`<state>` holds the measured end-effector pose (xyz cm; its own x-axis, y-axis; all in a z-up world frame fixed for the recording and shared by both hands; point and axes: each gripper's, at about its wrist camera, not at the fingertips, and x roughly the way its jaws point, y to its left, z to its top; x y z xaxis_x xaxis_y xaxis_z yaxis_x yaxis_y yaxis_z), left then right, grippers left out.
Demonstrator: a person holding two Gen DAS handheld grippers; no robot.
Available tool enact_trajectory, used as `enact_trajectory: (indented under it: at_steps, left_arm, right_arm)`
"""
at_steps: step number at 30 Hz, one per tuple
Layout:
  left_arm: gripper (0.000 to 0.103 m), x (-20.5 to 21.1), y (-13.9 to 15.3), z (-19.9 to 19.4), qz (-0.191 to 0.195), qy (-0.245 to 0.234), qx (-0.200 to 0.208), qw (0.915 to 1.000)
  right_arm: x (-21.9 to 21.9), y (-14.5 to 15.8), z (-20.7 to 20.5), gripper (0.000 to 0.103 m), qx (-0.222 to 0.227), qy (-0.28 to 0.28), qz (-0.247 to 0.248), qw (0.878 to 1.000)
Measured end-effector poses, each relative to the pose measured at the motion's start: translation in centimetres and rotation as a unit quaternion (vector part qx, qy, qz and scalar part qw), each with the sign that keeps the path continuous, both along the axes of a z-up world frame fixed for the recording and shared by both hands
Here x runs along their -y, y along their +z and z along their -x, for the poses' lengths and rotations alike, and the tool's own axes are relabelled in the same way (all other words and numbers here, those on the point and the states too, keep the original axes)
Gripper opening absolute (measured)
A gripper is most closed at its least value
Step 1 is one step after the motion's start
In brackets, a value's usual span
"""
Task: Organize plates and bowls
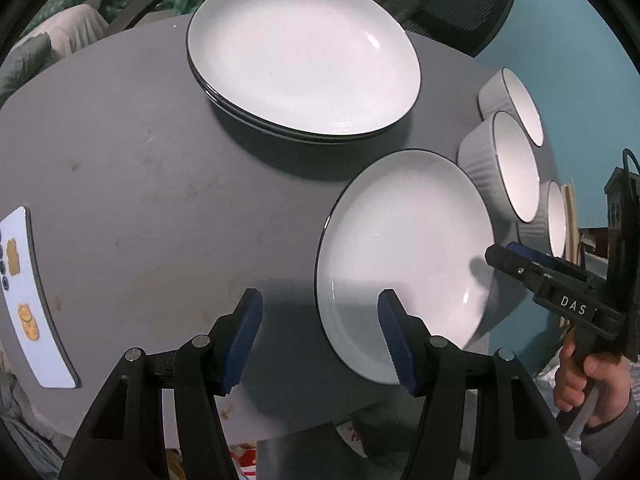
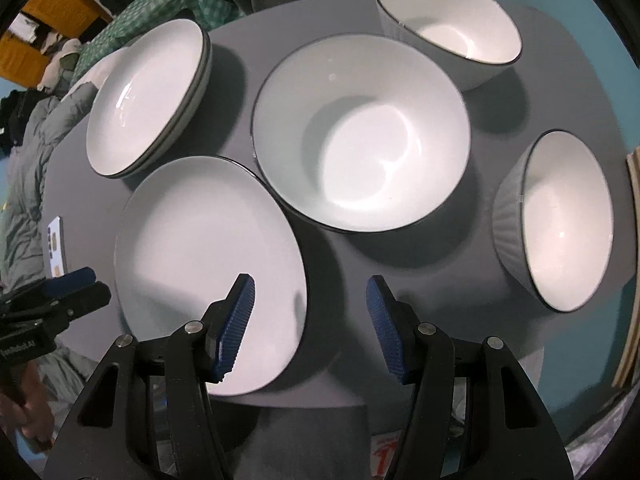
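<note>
A stack of white plates (image 1: 304,56) with dark rims sits at the far side of the round grey table (image 1: 140,184); it also shows in the right wrist view (image 2: 148,96). A single white plate (image 1: 404,256) lies near the front edge, also in the right wrist view (image 2: 204,260). Three white ribbed bowls stand apart: middle (image 2: 360,132), far (image 2: 448,28), right (image 2: 560,220). My left gripper (image 1: 320,340) is open and empty, just left of the single plate. My right gripper (image 2: 310,326) is open and empty, above that plate's right edge.
A white phone (image 1: 28,300) lies at the table's left edge. A black office chair (image 1: 452,4) stands behind the table. The floor is teal. Clutter and clothes lie at the far left in the right wrist view.
</note>
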<state>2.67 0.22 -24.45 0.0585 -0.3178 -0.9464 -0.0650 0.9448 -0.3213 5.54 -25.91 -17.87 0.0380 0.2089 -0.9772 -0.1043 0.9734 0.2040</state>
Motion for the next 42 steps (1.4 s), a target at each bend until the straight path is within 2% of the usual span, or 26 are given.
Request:
enact_trajectory:
  at_steps: [9,11,13,15,17,21,25,28,37,42]
  left_arm:
    - [0.061,0.7,-1.3,-1.0,0.0,0.0,-0.009,1.0]
    - [0.061,0.5,-1.5,-0.8,0.002,0.0,-0.01,0.9999]
    - [0.061,0.3,-1.5,-0.8,0.005,0.0,-0.011,0.9999]
    - [0.061,0.2,-1.6,-0.7,0.007,-0.001,-0.013,0.9999]
    - [0.052,0.1,-1.8,-0.9,0.011,-0.002,-0.014,0.9998]
    - [0.042,0.1,-2.0,-1.1,0.004,-0.004,-0.016,0.9999]
    - [0.025,0.2,-2.5,-1.1,0.005,-0.007,-0.029,0.9996]
    - [0.016,0.0,-2.9,-1.3,0.009,-0.004,-0.033,0.9994]
    - [0.016,-1.1,-2.4,-0.1,-0.021,-0.001,-0.031,0.9993]
    - [0.016,-3.2,-2.2,0.8,-0.028,0.021,-0.037,0.9987]
  right_arm:
    - [-0.5,-1.7,-0.2,0.058,-0.008,0.006,0.001,1.0]
    - [-0.8,-1.7,-0.1,0.054,-0.008,0.011,0.001,1.0]
    - [-1.1,-1.5,0.0,0.045,-0.006,0.014,0.0,1.0]
    - [-1.2,-1.6,-0.1,0.043,-0.009,0.015,-0.003,1.0]
    - [-0.9,-1.7,-0.3,0.038,-0.008,0.014,-0.008,1.0]
    - [-1.0,-1.6,-0.3,0.026,-0.011,0.019,-0.013,1.0]
    - [-2.3,-1.6,-1.3,0.016,-0.014,0.025,-0.022,0.999]
    - [-2.7,-1.6,-1.3,0.016,-0.011,0.033,-0.017,0.999]
    - [-5.7,-1.9,-2.1,0.014,-0.014,0.059,-0.015,0.998]
    - [-7.5,-1.8,-2.4,0.014,-0.018,0.078,-0.026,0.996]
